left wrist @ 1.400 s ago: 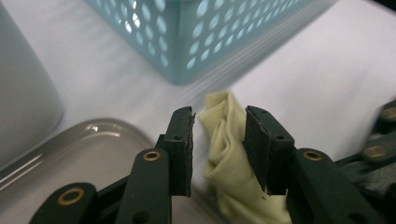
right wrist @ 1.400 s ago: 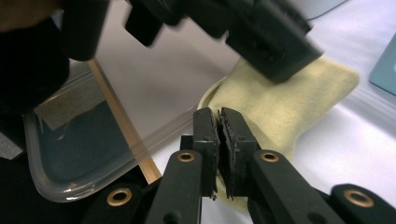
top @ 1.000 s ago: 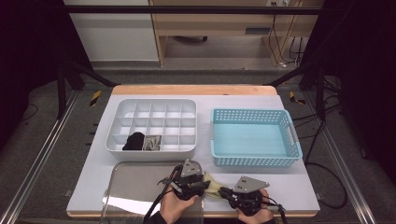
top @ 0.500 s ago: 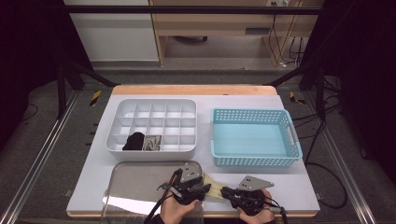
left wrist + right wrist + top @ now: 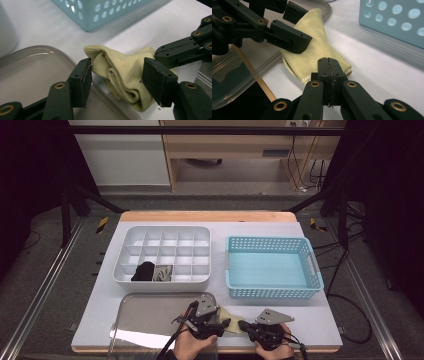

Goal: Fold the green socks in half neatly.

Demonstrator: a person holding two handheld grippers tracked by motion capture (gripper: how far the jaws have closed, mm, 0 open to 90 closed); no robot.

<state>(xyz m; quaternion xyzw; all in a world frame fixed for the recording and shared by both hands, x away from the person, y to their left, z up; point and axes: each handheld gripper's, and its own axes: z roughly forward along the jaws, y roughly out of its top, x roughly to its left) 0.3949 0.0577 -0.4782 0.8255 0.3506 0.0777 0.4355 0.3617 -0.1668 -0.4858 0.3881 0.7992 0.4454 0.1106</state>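
Sock (image 5: 120, 75), pale yellow and folded, lies on the white bench (image 5: 310, 317) against the rim of the clear tray (image 5: 150, 320). Left claw (image 5: 116, 75) has just been opening; its pads straddle the sock. Right claw (image 5: 328, 65) is fully closed at the sock's edge; whether it pinches fabric I cannot tell. White lettering beside it is only partly legible.

I see a white tabletop (image 5: 100, 310) with a wooden strip along its far edge. On it sit a white compartment organiser (image 5: 162, 255) at far left, a light blue perforated basket (image 5: 272, 267) beside it at right, a clear tray (image 5: 150, 325) at the near edge, and a pale yellow sock (image 5: 231, 317) lying partly over the tray's rim.
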